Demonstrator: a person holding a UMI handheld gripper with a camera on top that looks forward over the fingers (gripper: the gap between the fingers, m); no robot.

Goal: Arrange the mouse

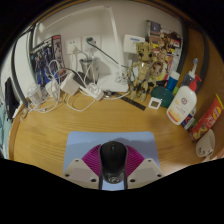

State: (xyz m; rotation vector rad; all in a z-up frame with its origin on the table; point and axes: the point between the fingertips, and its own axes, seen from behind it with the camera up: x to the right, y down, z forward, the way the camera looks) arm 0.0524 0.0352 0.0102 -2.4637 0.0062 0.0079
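A black computer mouse sits between my two fingers, over a pale blue mouse pad on the wooden desk. The magenta pads press against both sides of the mouse. My gripper is shut on the mouse. The mouse's rear end is hidden low between the fingers. I cannot tell whether the mouse rests on the blue pad or hangs just above it.
At the back of the desk lie white adapters and cables, and a cluttered rack. A white glue bottle and a red packet stand to the right. Posters hang on the left wall.
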